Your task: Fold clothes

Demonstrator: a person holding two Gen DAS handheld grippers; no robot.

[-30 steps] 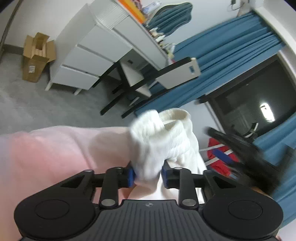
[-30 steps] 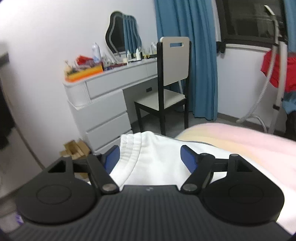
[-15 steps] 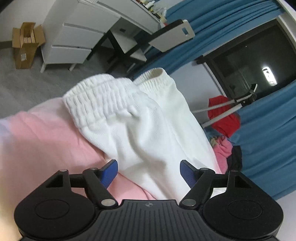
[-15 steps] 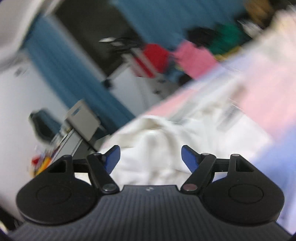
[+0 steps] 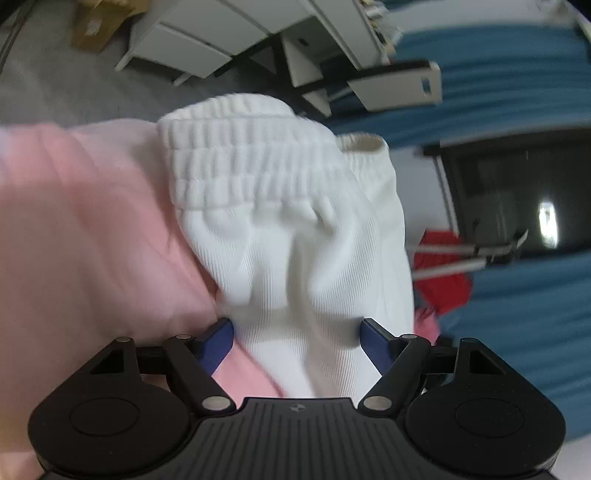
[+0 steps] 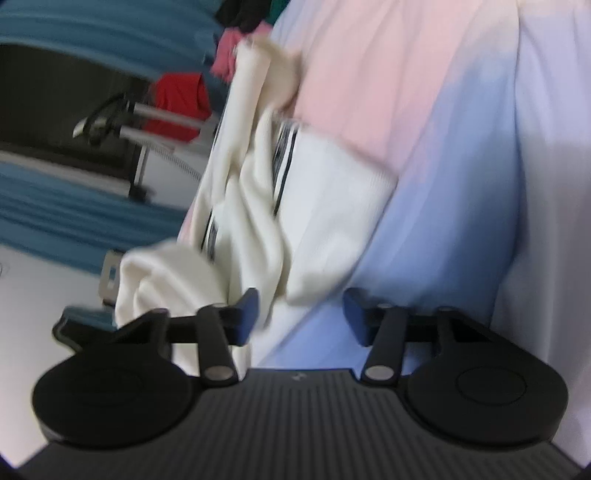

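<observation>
Fabric of the white trousers lies on the pink bedsheet between the spread left gripper. Beyond, the right gripper is closing beside their bunched middle; it should catch one clean fold, not loose layers.

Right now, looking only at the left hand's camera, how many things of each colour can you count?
White: 3, the white garment, the drawer unit, the chair
Pink: 1, the bed cover
Blue: 1, the curtain
Red: 1, the red cloth
Brown: 1, the cardboard box
Total: 7
</observation>
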